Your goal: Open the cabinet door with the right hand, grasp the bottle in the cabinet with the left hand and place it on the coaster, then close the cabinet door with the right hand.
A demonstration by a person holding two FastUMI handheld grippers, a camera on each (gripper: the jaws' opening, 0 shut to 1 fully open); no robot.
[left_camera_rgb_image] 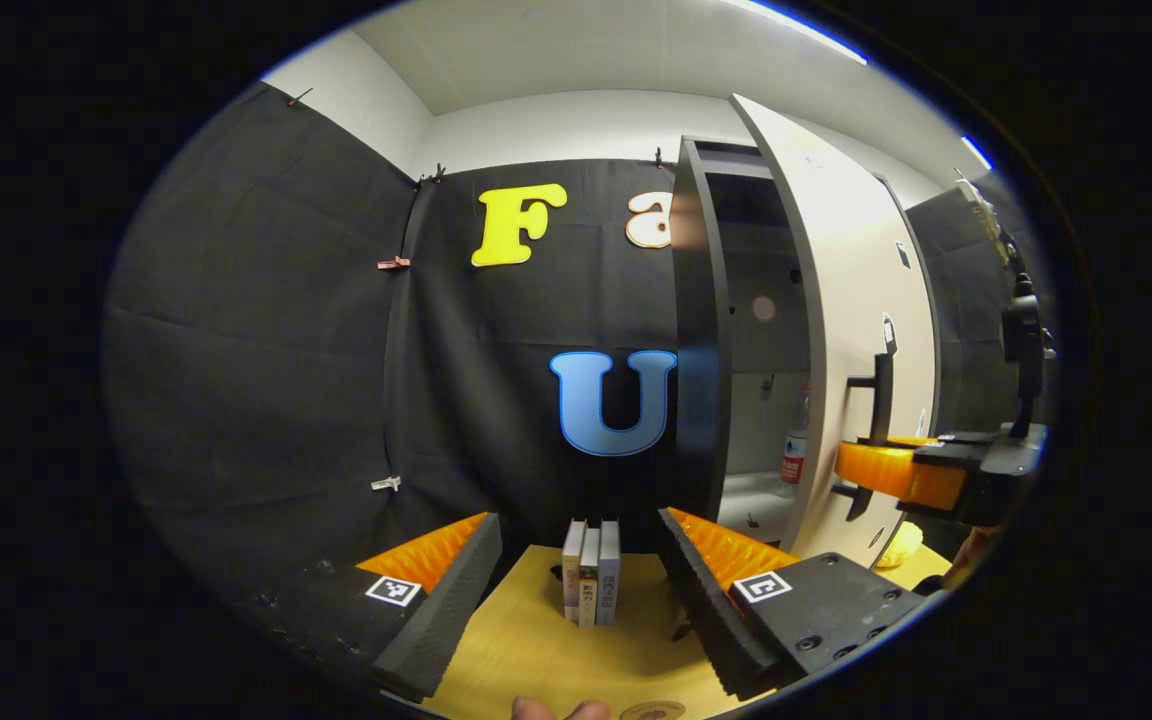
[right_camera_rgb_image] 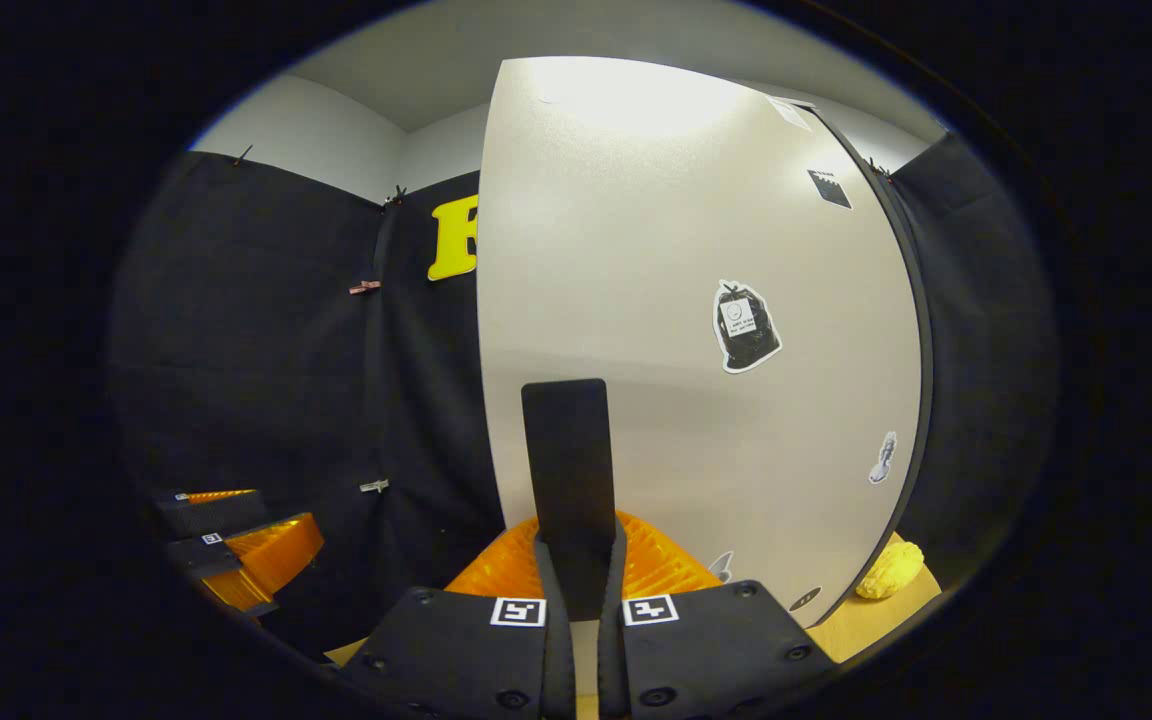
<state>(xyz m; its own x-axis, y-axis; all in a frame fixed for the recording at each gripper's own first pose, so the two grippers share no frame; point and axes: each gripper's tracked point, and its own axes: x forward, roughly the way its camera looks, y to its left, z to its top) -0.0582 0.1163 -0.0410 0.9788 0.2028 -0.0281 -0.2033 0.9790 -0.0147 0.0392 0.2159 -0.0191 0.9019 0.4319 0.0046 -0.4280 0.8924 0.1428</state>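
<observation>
In the left gripper view, the left gripper [left_camera_rgb_image: 576, 590] hangs over a wooden table [left_camera_rgb_image: 536, 660] with its 2 fingers spread wide and nothing between them. At the very bottom edge, nearer than the fingers, a fingertip [left_camera_rgb_image: 561, 710] of the person peeks in, and just to its right lies the round coaster [left_camera_rgb_image: 652, 711], partly cut off. Straight ahead between the jaws, 3 small books [left_camera_rgb_image: 591, 572] stand upright together on the table. Beyond and to the right of the right finger stands the cabinet [left_camera_rgb_image: 701, 330], its door [left_camera_rgb_image: 851, 330] swung partly open. Inside, on the lower shelf, the bottle [left_camera_rgb_image: 796, 445] stands upright, seen through the gap between the cabinet's edge and the door. Farther right, the right gripper [left_camera_rgb_image: 896, 470] is at the door's dark handle [left_camera_rgb_image: 876, 400].

In the right gripper view, the right gripper [right_camera_rgb_image: 576, 590] has its 2 fingers closed on the handle [right_camera_rgb_image: 568, 470], which rises upright from between them. Right behind the handle spreads the pale face of the door [right_camera_rgb_image: 676, 300], carrying a few stickers [right_camera_rgb_image: 744, 326]. Low to the right of the jaws, past the door's lower corner, a yellow object [right_camera_rgb_image: 891, 572] lies on the table [right_camera_rgb_image: 866, 620]. Far to the left of the jaws the left gripper [right_camera_rgb_image: 236, 545] shows small, its jaws apart.
</observation>
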